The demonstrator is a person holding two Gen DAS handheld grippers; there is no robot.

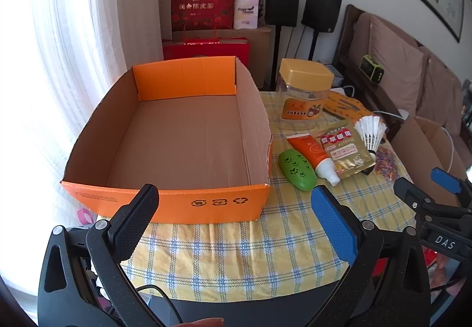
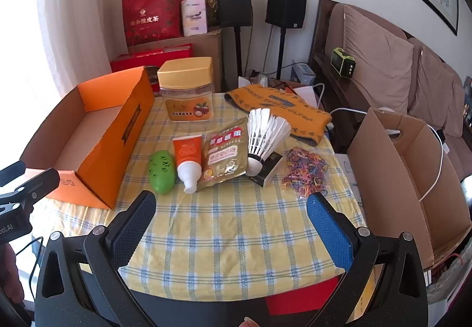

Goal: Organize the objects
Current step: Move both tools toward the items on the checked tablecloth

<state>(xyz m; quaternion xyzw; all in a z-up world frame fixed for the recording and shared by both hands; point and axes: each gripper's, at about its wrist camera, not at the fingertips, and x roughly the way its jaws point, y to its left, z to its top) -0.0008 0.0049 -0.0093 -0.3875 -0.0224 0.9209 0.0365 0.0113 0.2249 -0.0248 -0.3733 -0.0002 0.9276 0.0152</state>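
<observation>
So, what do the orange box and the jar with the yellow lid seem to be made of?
Orange box: corrugated cardboard, it seems; brown matte inside, smooth orange print outside, raw edge along its walls.
Jar: probably clear plastic, as the body is see-through; the yellow lid looks like opaque, slightly glossy plastic.

One orange box (image 1: 165,203), one jar (image 2: 188,97), one tube (image 2: 188,156), one green case (image 2: 160,172), one gold pouch (image 2: 225,156), one shuttlecock (image 2: 264,135).

The black left gripper (image 1: 233,206), one pad dark and one blue, angles downward with jaws spread wide, holding nothing. The matching right gripper (image 2: 231,210) tilts down likewise, jaws wide apart and empty.
</observation>
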